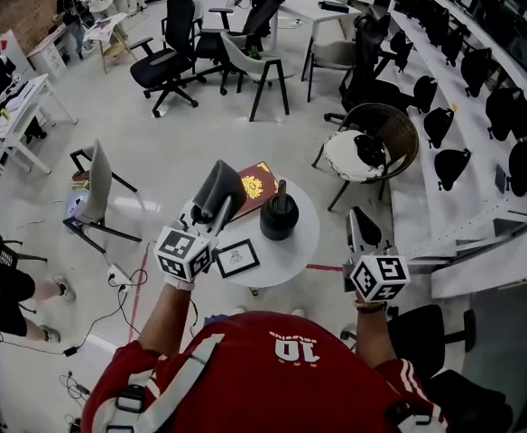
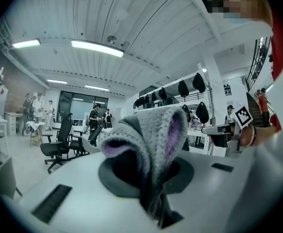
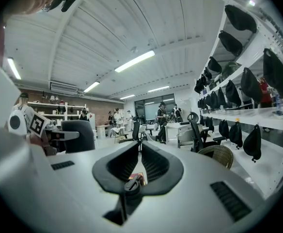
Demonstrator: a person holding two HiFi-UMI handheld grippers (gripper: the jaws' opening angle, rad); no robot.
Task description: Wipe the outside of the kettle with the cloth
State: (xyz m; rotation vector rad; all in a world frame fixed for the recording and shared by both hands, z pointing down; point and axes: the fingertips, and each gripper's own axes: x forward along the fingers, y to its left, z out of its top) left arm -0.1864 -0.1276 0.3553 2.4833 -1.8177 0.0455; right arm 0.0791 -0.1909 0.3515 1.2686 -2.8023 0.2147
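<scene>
Your red jersey point(image 1: 272, 368) fills the bottom of the head view. Beyond it the left gripper point(image 1: 217, 207) holds a grey cloth point(image 1: 222, 184) up over the round white table point(image 1: 300, 246), and the right gripper point(image 1: 360, 226) hangs just off the table's right edge. You see the kettle point(image 1: 279, 215), squat and black, standing upright on the table just right of a red book point(image 1: 257, 186); which way its spout points is unclear. Left gripper view: the jaws pinch the cloth, a grey knit tinged purple, folded and standing tall. Right gripper view: your jaws are spread, with nothing between them.
</scene>
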